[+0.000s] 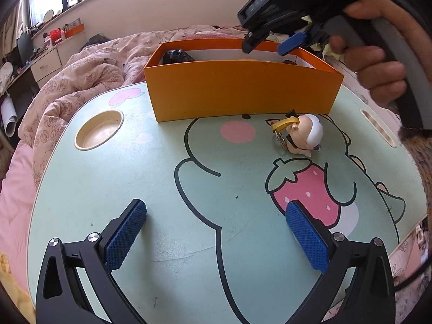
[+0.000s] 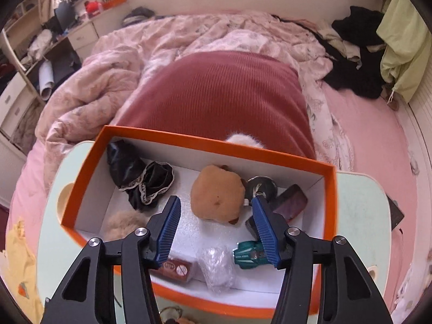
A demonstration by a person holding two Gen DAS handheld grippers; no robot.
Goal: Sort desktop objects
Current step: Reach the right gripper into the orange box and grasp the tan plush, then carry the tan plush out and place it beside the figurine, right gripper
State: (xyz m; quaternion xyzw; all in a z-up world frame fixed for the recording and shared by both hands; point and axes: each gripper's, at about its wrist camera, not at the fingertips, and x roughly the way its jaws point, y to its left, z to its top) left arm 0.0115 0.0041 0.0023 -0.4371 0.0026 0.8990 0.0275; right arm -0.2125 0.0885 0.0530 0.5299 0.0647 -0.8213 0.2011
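Left wrist view: the left gripper (image 1: 216, 232) is held low over the mint-green lap table (image 1: 135, 167), jaws spread wide, nothing between the blue pads. An orange box (image 1: 243, 91) stands at the far edge of the table, upper centre of the frame. Just in front of the box, right of centre, a small doll keychain (image 1: 302, 135) with a white cap and yellow strap lies on its side on the printed cartoon, clear of both grippers. A round cup recess (image 1: 98, 129) is seen at centre left. At upper right, the right gripper (image 1: 266, 44) is seen held by a hand (image 1: 378, 62) above the box's far rim.

Right wrist view: the right gripper (image 2: 216, 232) points down into the orange box (image 2: 78, 189), which fills the centre of the frame. Its jaws stand partly apart with nothing gripped between the pads. Inside the white-lined box are noted: black lace-trimmed fabric (image 2: 145, 181) at upper left, a tan plush (image 2: 216, 197) at centre, a dark purple block (image 2: 293, 202) at right, a teal toy car (image 2: 248, 252) beside the right finger, a crumpled clear wrapper (image 2: 216, 267) at lower centre, a brown packet (image 2: 175, 268) at the near wall, and a beige fluffy item (image 2: 124, 224) at lower left. Pink bedding (image 2: 216, 40) and a red ribbed cushion (image 2: 221, 94) lie beyond the box.
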